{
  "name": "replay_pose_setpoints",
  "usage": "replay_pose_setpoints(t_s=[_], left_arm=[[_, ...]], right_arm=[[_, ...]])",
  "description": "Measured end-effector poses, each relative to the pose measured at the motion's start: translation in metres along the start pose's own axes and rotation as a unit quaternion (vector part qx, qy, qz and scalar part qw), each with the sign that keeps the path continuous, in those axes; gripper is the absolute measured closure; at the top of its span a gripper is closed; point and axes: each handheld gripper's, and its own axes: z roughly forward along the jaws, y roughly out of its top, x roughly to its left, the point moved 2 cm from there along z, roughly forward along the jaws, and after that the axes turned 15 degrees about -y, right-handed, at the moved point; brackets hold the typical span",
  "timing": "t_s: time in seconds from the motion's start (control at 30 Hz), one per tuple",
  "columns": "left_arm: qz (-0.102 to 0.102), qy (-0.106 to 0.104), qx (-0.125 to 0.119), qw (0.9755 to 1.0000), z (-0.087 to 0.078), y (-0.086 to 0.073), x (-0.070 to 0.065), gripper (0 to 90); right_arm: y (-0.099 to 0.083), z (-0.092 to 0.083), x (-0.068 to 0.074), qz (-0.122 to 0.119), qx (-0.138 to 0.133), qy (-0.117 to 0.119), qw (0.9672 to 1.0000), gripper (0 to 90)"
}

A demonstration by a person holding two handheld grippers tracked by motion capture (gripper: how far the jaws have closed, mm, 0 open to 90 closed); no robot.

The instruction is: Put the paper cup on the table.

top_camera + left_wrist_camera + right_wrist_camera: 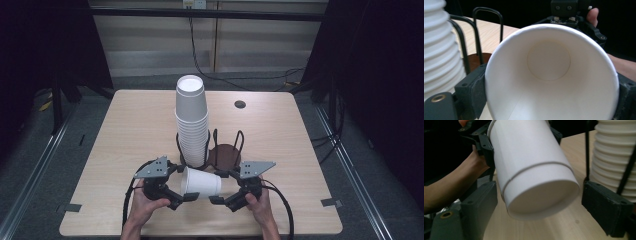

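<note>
A single white paper cup (pixel 202 183) lies on its side above the table's front, between both grippers. My left gripper (pixel 185 182) is shut on the cup's rim end; in the left gripper view the cup's open mouth (pixel 549 60) faces me and both pads (pixel 477 90) press its rim. My right gripper (pixel 218 187) stands open around the cup's base. In the right gripper view the cup's bottom (pixel 541 195) sits between the jaws, with a gap at the right pad (pixel 604 205).
A tall stack of white cups (pixel 191 120) stands upside down in a black wire holder (pixel 216 140) just behind the grippers. Beside it is the holder's bare brown base (pixel 225 154). The wooden table (pixel 135 125) has a cable hole (pixel 240 104) at the back.
</note>
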Motion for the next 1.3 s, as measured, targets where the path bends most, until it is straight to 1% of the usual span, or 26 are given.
replay_pose_setpoints(t_s=[0.03,0.07,0.17,0.2,0.33,0.4,0.43,0.47,0.5,0.53,0.6,0.63,0.67,0.73,0.8,0.83,0.87,0.93,1.0,1.03,1.07,1.1,1.13,1.2,1.23,1.3], left_arm=[[-0.003,0.004,0.002,1.0000,-0.002,0.000,0.001,9.5],[-0.006,0.015,0.005,0.9999,-0.004,0.000,0.001,9.5],[-0.005,0.016,0.008,0.9998,-0.009,0.000,0.002,9.6],[-0.006,0.020,0.007,0.9998,-0.010,0.001,0.001,9.6],[-0.011,0.029,0.022,0.9993,-0.015,0.001,0.002,9.6],[-0.007,0.033,0.033,0.9989,-0.018,0.004,0.002,9.6],[-0.006,0.033,0.035,0.9988,-0.019,0.004,0.001,9.6],[-0.006,0.035,0.034,0.9988,-0.020,0.005,0.001,9.6],[-0.006,0.042,0.039,0.9983,-0.022,0.006,0.001,9.6],[-0.008,0.051,0.044,0.9977,-0.025,0.006,0.001,9.5],[-0.014,0.060,0.048,0.9969,-0.030,0.004,0.003,9.5],[-0.015,0.060,0.048,0.9969,-0.031,0.003,0.003,9.5],[-0.016,0.060,0.047,0.9969,-0.034,0.003,0.004,9.6],[-0.017,0.067,0.047,0.9965,-0.037,0.003,0.004,9.5],[-0.019,0.067,0.049,0.9964,-0.040,0.002,0.005,9.5],[-0.018,0.070,0.056,0.9958,-0.042,0.002,0.005,9.6],[-0.019,0.079,0.065,0.9945,-0.043,0.002,0.006,9.5],[-0.021,0.085,0.078,0.9931,-0.046,0.001,0.006,9.5],[-0.025,0.082,0.076,0.9934,-0.049,0.001,0.007,9.5],[-0.026,0.088,0.081,0.9925,-0.051,0.001,0.007,9.5],[-0.028,0.099,0.090,0.9906,-0.053,0.001,0.007,9.5],[-0.032,0.106,0.092,0.9896,-0.055,0.001,0.007,9.5],[-0.038,0.112,0.091,0.9888,-0.058,0.000,0.008,9.5],[-0.037,0.123,0.097,0.9869,-0.064,0.000,0.010,9.6],[-0.042,0.131,0.096,0.9859,-0.067,0.000,0.011,9.6],[-0.043,0.139,0.102,0.9841,-0.074,0.002,0.012,9.6]], right_arm=[[0.000,-0.001,-0.001,0.005,-0.002,-0.004,1.0000,13.2],[-0.001,-0.003,-0.002,0.008,-0.006,-0.011,0.9999,13.2],[-0.001,-0.007,-0.003,0.009,-0.020,-0.018,0.9996,13.3],[-0.001,-0.009,-0.003,0.012,-0.021,-0.027,0.9994,13.5],[-0.004,-0.014,-0.005,0.021,-0.038,-0.055,0.9976,13.5],[-0.005,-0.018,-0.006,0.018,-0.045,-0.081,0.9955,13.5],[-0.006,-0.020,-0.007,0.013,-0.047,-0.104,0.9933,13.5],[-0.007,-0.021,-0.008,0.010,-0.046,-0.117,0.9920,13.4],[-0.007,-0.022,-0.009,0.007,-0.043,-0.136,0.9897,13.3],[-0.008,-0.022,-0.009,0.006,-0.040,-0.149,0.9880,13.3],[-0.009,-0.023,-0.011,0.002,-0.049,-0.167,0.9848,13.0],[-0.010,-0.023,-0.011,-0.002,-0.051,-0.183,0.9818,13.0],[-0.010,-0.023,-0.011,-0.003,-0.053,-0.189,0.9806,13.0],[-0.013,-0.023,-0.013,-0.005,-0.066,-0.208,0.9760,13.0],[-0.017,-0.023,-0.015,0.003,-0.073,-0.227,0.9713,13.1],[-0.018,-0.024,-0.015,0.005,-0.076,-0.237,0.9684,13.0],[-0.019,-0.025,-0.015,0.004,-0.084,-0.245,0.9659,13.0],[-0.021,-0.028,-0.015,0.010,-0.097,-0.253,0.9625,12.9],[-0.024,-0.028,-0.016,0.010,-0.108,-0.269,0.9571,13.0],[-0.026,-0.028,-0.017,0.010,-0.110,-0.277,0.9543,13.1],[-0.027,-0.028,-0.018,0.014,-0.112,-0.283,0.9524,13.1],[-0.029,-0.028,-0.018,0.014,-0.117,-0.289,0.9499,13.1],[-0.031,-0.028,-0.017,0.014,-0.122,-0.293,0.9480,13.0],[-0.035,-0.028,-0.017,0.015,-0.127,-0.298,0.9459,13.0],[-0.038,-0.027,-0.017,0.014,-0.131,-0.306,0.9428,13.1],[-0.039,-0.028,-0.016,0.015,-0.136,-0.309,0.9411,13.2]])
